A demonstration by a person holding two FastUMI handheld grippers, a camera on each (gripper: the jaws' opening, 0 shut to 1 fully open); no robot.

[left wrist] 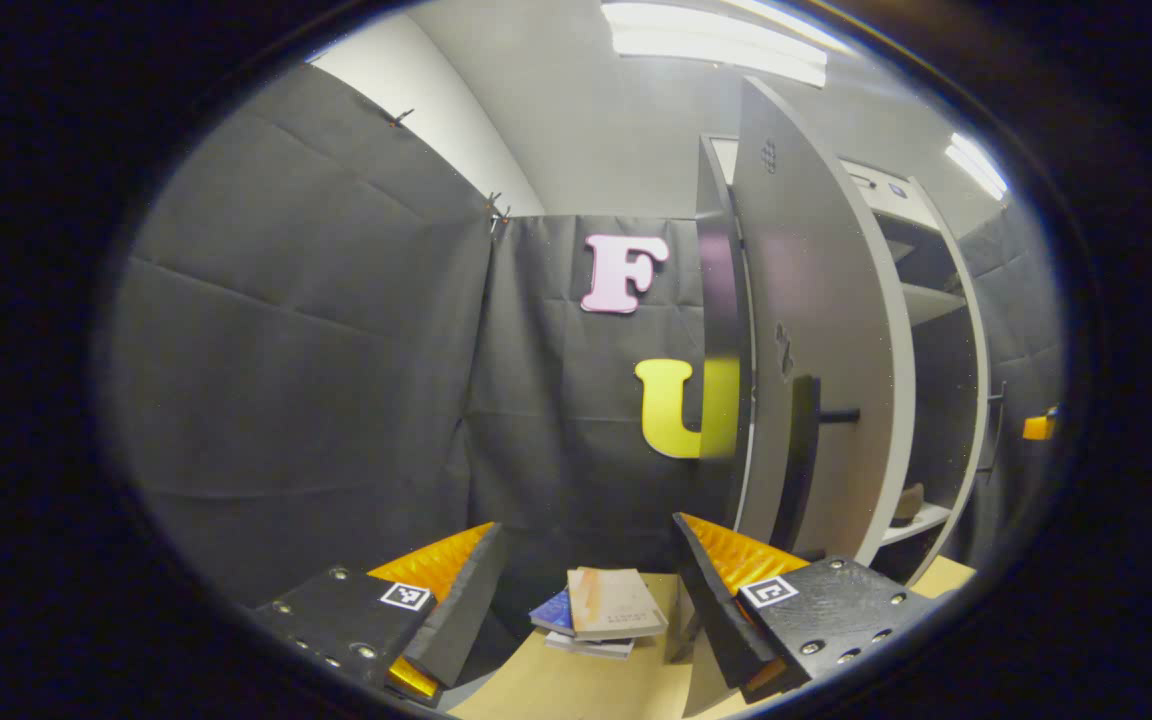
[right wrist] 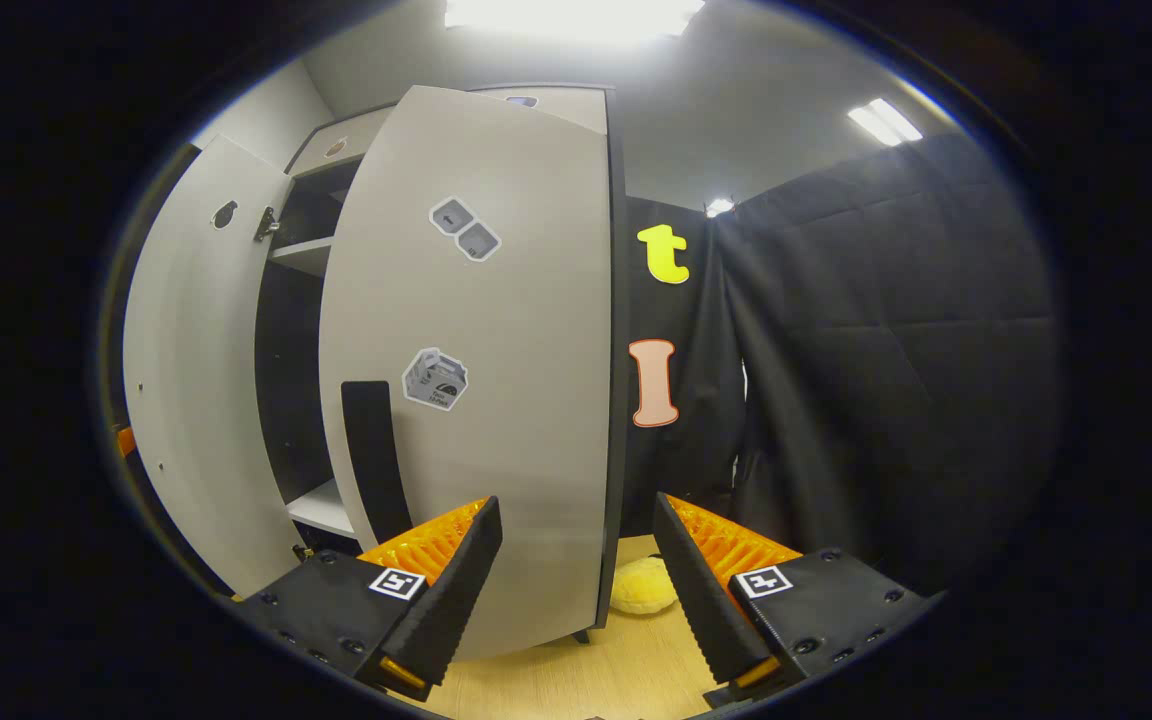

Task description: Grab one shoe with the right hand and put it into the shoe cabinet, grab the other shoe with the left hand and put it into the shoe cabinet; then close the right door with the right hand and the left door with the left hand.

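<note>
The grey shoe cabinet (left wrist: 936, 300) stands with both doors partly open. In the left gripper view its left door (left wrist: 816, 330) rises just right of my left gripper (left wrist: 586, 530), which is open and holds nothing; the door's black handle (left wrist: 798, 460) is up and to the right of the fingers. A tan shape that looks like a shoe (left wrist: 908, 503) rests on a low shelf inside. In the right gripper view the right door (right wrist: 496, 380) stands close ahead of my open right gripper (right wrist: 574, 505), its black handle (right wrist: 374, 455) to the left. The left door (right wrist: 186, 400) shows beyond.
A stack of books (left wrist: 604, 610) lies on the wooden floor (left wrist: 576, 685) ahead of the left gripper. A yellow plush thing (right wrist: 644, 585) sits on the floor by the right door's lower corner. Black cloth walls close in on both sides.
</note>
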